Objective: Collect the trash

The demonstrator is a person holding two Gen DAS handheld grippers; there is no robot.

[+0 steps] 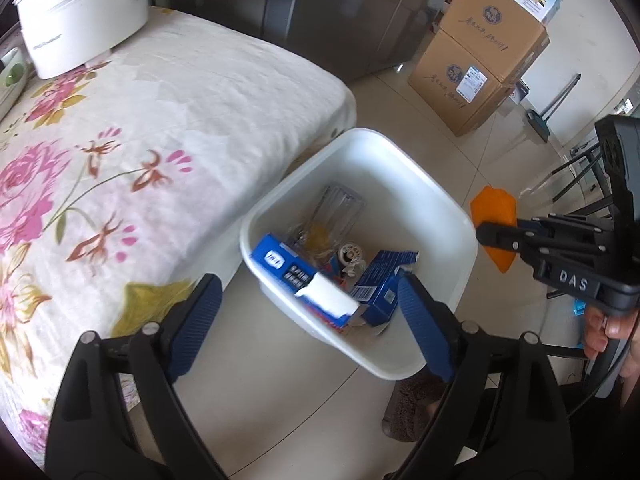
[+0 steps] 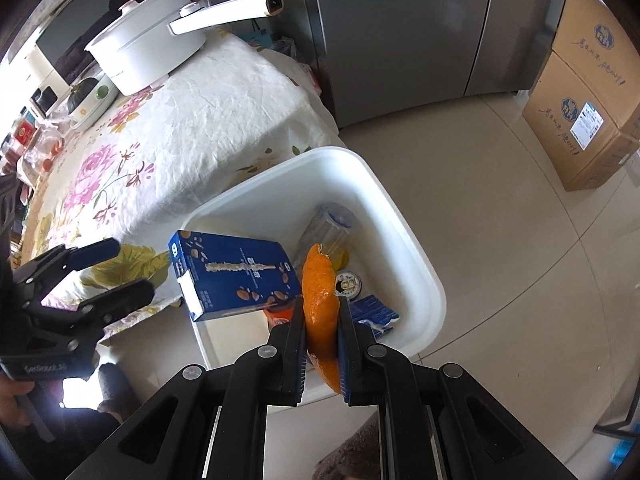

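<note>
A white bin [image 1: 440, 200] stands on the floor beside the table; it also shows in the right wrist view [image 2: 400, 216]. A blue carton [image 1: 308, 280] is in mid-air over the bin's near rim, free of my left gripper [image 1: 308, 312], which is open above it. The carton [image 2: 236, 276] and the left gripper [image 2: 116, 268] show in the right wrist view too. My right gripper [image 2: 322, 316] is shut on an orange peel [image 2: 318, 292] over the bin's near edge; the peel [image 1: 494, 208] shows by the bin's right rim. A clear bottle [image 1: 336, 208], a can [image 2: 347, 283] and another blue box [image 1: 380, 284] lie inside.
The table with a floral cloth [image 1: 140, 140] is left of the bin and carries a white pot [image 1: 80, 12]. A grey fridge [image 2: 400, 32] stands behind. Stacked cardboard boxes [image 1: 476, 60] sit on the tiled floor at the far right.
</note>
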